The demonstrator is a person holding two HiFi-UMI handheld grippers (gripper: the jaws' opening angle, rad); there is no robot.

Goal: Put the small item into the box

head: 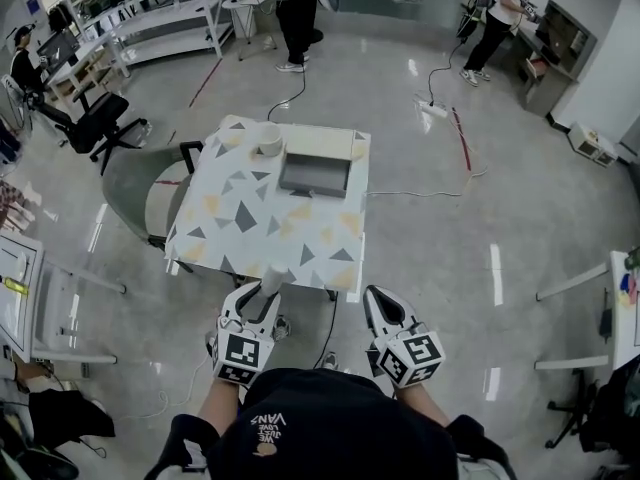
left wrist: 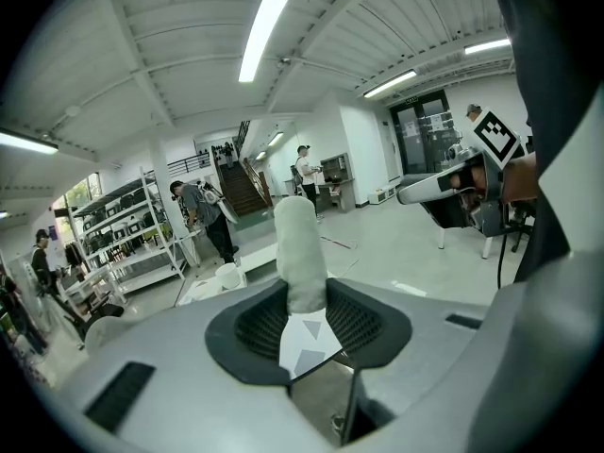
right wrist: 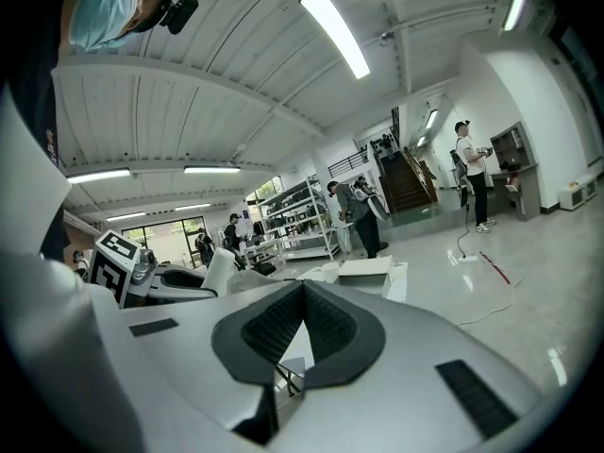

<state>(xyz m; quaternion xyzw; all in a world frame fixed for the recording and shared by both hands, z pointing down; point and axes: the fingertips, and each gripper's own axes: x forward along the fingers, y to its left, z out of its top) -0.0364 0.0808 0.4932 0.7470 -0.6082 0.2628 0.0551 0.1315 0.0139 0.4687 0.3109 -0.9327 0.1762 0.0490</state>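
Note:
My left gripper (head: 263,296) is shut on a small white cylinder (head: 273,278), which stands up out of the jaws just in front of the table's near edge. In the left gripper view the cylinder (left wrist: 300,248) sticks up between the dark pads (left wrist: 260,324). My right gripper (head: 379,299) hangs beside it, its jaws shut with nothing between them; the same shows in the right gripper view (right wrist: 301,289). The open box (head: 284,172), grey inside, lies at the far side of the patterned table (head: 235,238); the right gripper view also shows the box (right wrist: 363,270).
A white round cup (head: 270,138) stands left of the box. A grey chair (head: 130,183) sits against the table's left side, and a black office chair (head: 95,118) is farther left. A cable (head: 420,192) and a power strip (head: 435,109) lie on the floor. People stand at the back.

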